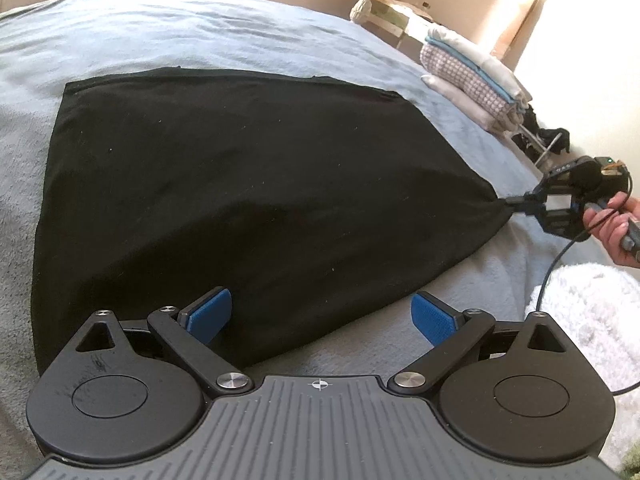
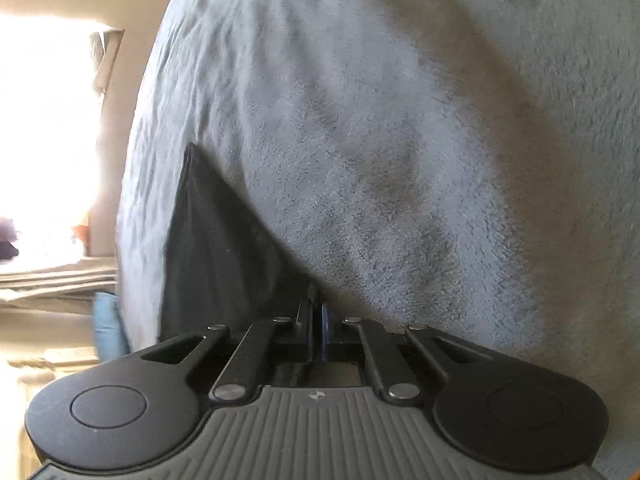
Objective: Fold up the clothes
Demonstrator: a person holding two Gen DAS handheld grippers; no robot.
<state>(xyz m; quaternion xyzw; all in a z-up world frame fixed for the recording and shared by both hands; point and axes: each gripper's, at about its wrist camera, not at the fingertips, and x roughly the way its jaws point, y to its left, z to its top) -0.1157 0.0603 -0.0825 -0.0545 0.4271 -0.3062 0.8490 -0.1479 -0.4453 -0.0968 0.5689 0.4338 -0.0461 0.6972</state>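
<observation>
Two grippers work one black garment (image 1: pixel 224 184) on the bed (image 1: pixel 200 28): right gripper (image 2: pixel 318 300) pinches its corner, apparently taut; left gripper (image 1: pixel 322 316) hovers wide open above its near edge.

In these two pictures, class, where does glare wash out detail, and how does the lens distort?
Left wrist view: sunlight bleaches the wall at upper right; the bed bulges like a dome. Right wrist view: the window area at left is blown out white, the blanket edge curves, corners darken.
</observation>
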